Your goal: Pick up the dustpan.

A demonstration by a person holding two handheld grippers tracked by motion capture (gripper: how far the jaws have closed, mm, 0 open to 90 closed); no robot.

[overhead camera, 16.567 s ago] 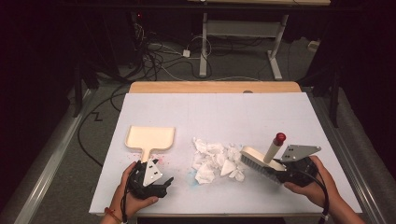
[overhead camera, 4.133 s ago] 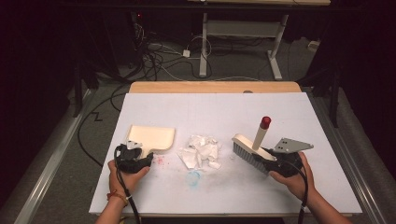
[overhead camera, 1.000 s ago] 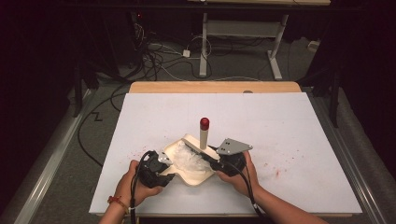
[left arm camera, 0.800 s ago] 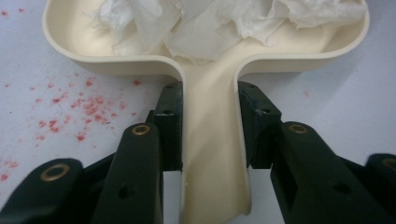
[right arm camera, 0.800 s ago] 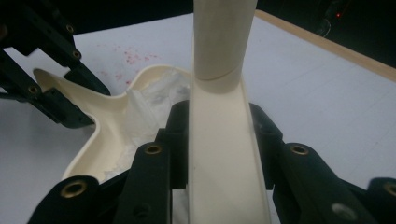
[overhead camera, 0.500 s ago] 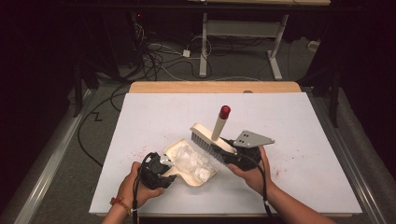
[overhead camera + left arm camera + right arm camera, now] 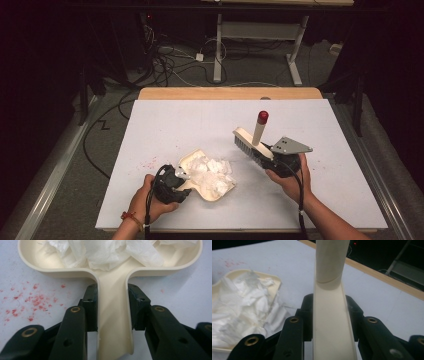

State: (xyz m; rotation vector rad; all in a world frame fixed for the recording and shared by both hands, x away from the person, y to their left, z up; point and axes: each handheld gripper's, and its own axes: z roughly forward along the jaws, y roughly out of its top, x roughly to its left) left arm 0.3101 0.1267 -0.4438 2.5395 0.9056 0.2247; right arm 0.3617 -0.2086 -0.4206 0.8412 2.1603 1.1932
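Observation:
A cream dustpan point(image 7: 216, 192) lies near the table's front edge with crumpled white paper scraps point(image 7: 212, 172) heaped in it. My left gripper point(image 7: 175, 181) is shut on the dustpan's handle point(image 7: 113, 315), the pads pressing both of its sides. The scraps point(image 7: 105, 252) fill the pan's bowl ahead of the jaws. My right gripper point(image 7: 272, 159) is shut on a cream hand brush point(image 7: 251, 143), whose handle with a red tip point(image 7: 262, 117) stands up. The brush is lifted off the table to the right of the pan. Its back point(image 7: 332, 322) runs between the jaws, with the dustpan point(image 7: 274, 280) at the left.
The white table top point(image 7: 200, 120) bears faint red specks point(image 7: 150, 162) left of the pan. A wooden strip point(image 7: 230, 93) runs along the far edge. Cables and a metal stand point(image 7: 260, 35) lie on the dark floor beyond.
The right hand has carried the brush up and away to the right, off the dustpan. The left hand and the dustpan with the scraps have stayed put.

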